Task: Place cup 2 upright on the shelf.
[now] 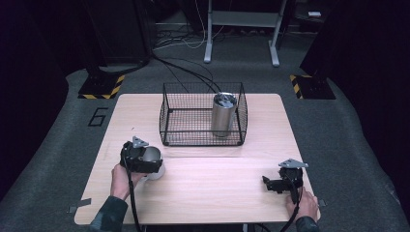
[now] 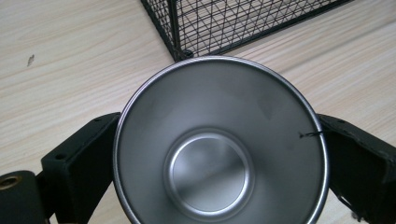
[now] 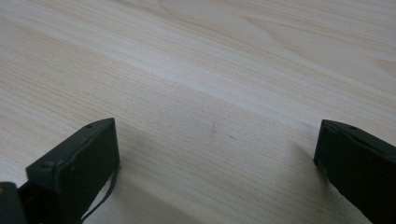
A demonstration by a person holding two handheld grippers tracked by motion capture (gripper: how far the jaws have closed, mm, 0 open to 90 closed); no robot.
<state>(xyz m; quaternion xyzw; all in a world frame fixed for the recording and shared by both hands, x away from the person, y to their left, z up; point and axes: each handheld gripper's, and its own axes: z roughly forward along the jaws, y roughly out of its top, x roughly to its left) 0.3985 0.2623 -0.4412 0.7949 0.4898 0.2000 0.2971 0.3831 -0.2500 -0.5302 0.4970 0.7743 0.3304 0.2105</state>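
While our left gripper (image 1: 145, 162) clasps a steel cup (image 2: 219, 144) between its jaws, the cup stands upright near the table's (image 1: 217, 193) front left, close to a corner of the wire basket (image 2: 224, 23); in that basket a taller steel tumbler (image 1: 224, 114) stands upright; our right gripper (image 1: 275, 183) rests at the front right, jaws spread wide over bare wood, grasping nothing
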